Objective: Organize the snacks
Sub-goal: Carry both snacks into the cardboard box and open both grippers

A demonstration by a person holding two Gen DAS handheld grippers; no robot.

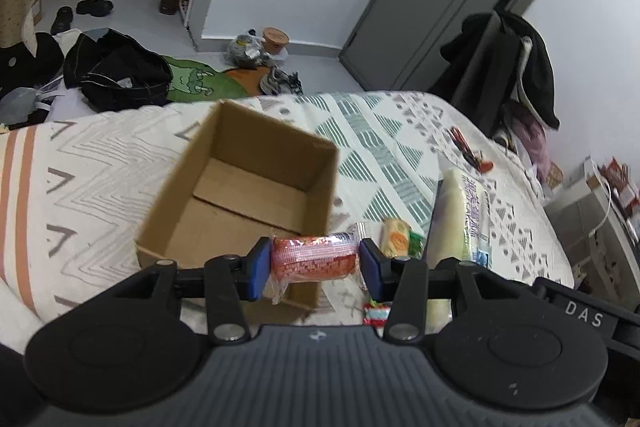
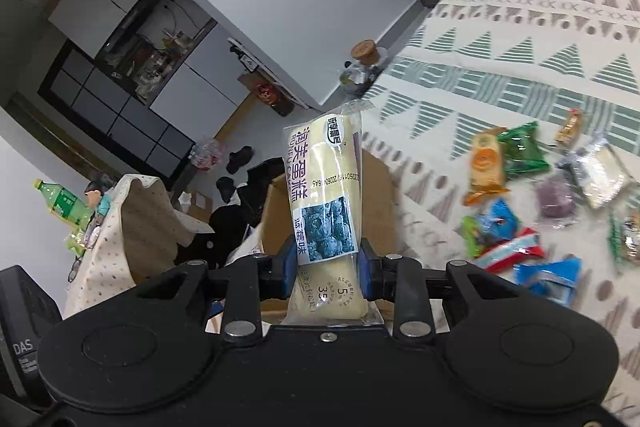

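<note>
My left gripper [image 1: 315,263] is shut on a red-and-white snack packet [image 1: 314,259], held over the near right corner of an open cardboard box [image 1: 244,187] on the bed. The box looks bare inside. My right gripper [image 2: 327,267] is shut on a long pale cake packet [image 2: 322,203] with a blueberry picture, standing upright between the blue pads. That cake packet [image 1: 466,215] also shows at the right in the left wrist view. The box [image 2: 380,195] lies behind it in the right wrist view. Several loose snack packets [image 2: 516,247] lie on the patterned bedspread [image 2: 500,75].
An orange-and-green packet [image 1: 398,237] and a small candy [image 1: 376,313] lie right of the box. Red-handled tools [image 1: 470,149] rest further back on the bed. Black bags [image 1: 120,71], shoes and bottles clutter the floor beyond. A chair draped with dark clothes [image 1: 508,67] stands at the bed's right.
</note>
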